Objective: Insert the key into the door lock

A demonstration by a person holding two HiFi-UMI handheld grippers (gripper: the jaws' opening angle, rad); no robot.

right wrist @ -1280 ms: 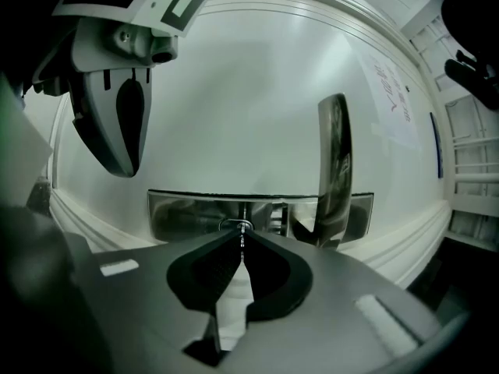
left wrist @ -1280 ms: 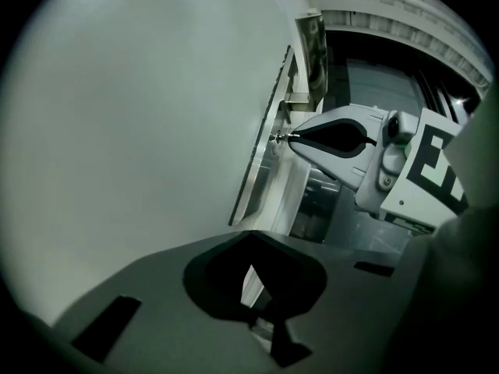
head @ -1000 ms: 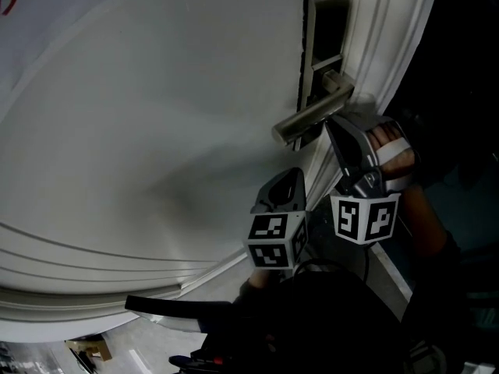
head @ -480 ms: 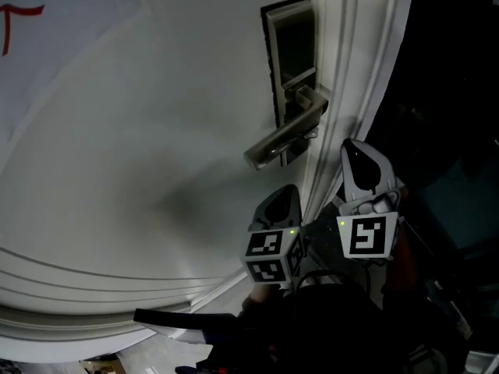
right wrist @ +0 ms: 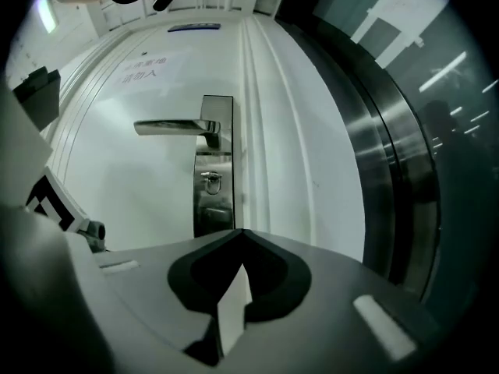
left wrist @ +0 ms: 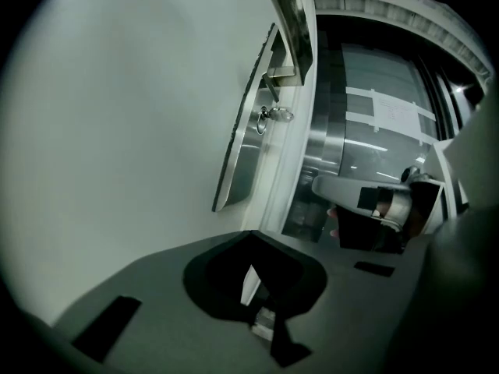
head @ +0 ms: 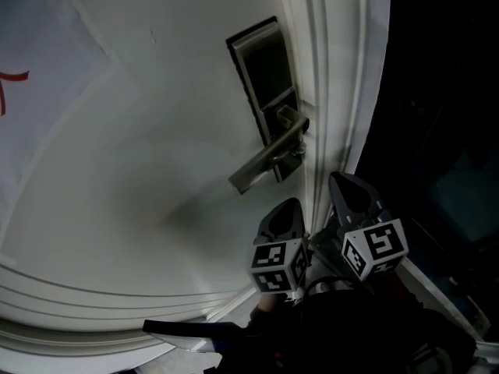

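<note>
A white door carries a steel lock plate with a lever handle. A small key with a ring sits in the keyhole below the lever; it also shows as the key in the left gripper view. My left gripper hangs below the lever, shut and holding nothing, and the left gripper points along the door face. My right gripper is beside the door edge, shut and holding nothing. The right gripper faces the lock plate from a short distance. Neither gripper touches the key.
Raised door moulding runs just right of the lock. Past it lies a dark opening with a metal frame and glass. A paper with red marks hangs on the door at the far left. The right gripper and a hand appear in the left gripper view.
The right gripper has drawn back from just under the lever to lower beside the door edge. The head view has shifted, so the lock now sits lower and further left.
</note>
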